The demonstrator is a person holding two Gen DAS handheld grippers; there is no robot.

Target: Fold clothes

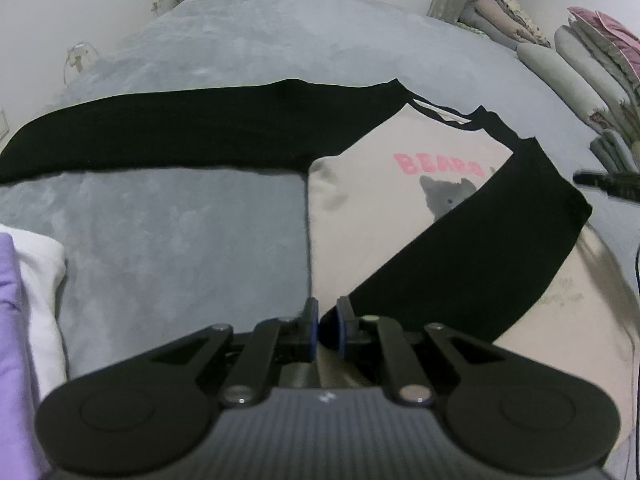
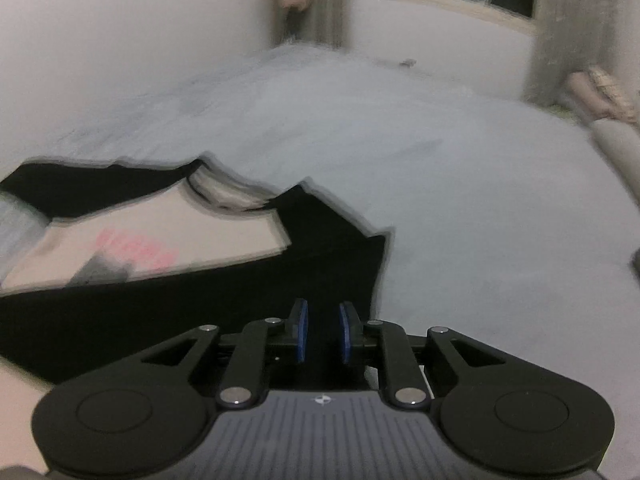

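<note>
One black sleeve (image 1: 472, 248) is folded across the cream cat-print raglan shirt (image 1: 372, 216) on the grey bed (image 1: 168, 240), left gripper (image 1: 327, 326) pinching its cuff at six o'clock, right gripper (image 2: 323, 330) released; next sleeve wants flat, square folding.

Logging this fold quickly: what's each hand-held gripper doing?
Left hand-held gripper: closed on the black sleeve.
Right hand-held gripper: slightly open, holding nothing.
</note>
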